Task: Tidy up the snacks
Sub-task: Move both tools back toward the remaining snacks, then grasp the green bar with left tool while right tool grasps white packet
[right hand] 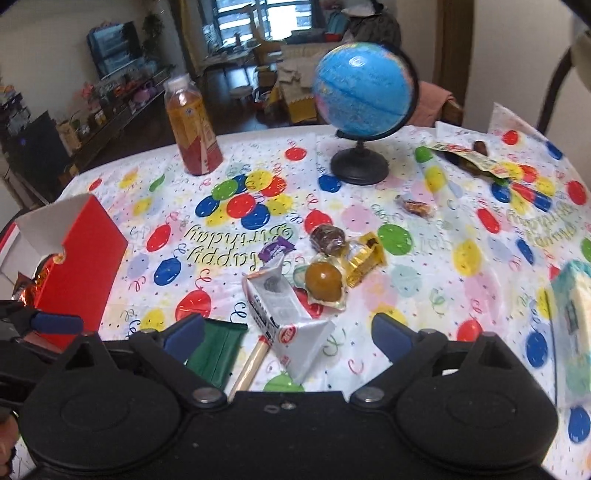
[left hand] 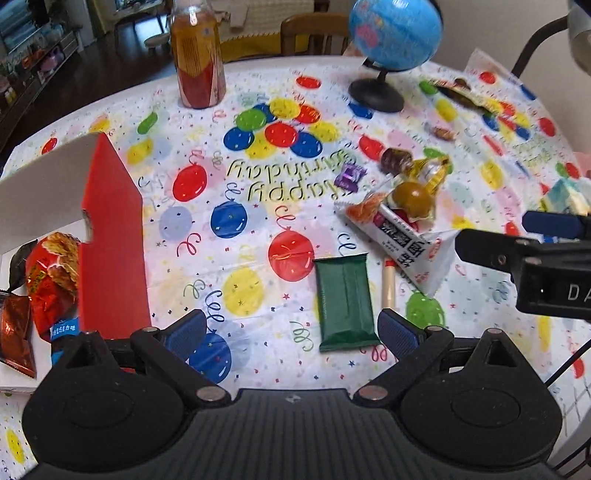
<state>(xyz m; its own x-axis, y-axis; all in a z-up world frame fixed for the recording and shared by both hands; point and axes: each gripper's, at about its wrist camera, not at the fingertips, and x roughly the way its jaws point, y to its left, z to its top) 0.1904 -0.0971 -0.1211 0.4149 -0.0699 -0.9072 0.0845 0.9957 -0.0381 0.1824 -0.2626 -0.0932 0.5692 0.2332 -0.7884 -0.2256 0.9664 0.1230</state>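
Both cams sit low over the table, looking forward and down along their own fingers toward the globe [left hand: 395, 35] at the far edge. The left one hangs nearer the red box [left hand: 110, 240], so the globe lands upper right. The right one sits further right, globe [right hand: 364, 92] almost centered. Both catch the bottle [left hand: 197, 55], the box and the snack pile in front of the globe.

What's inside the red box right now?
The red box holds a red snack bag and a brown-orange packet. A dark wrapper edge shows behind them; the box wall hides the rest.
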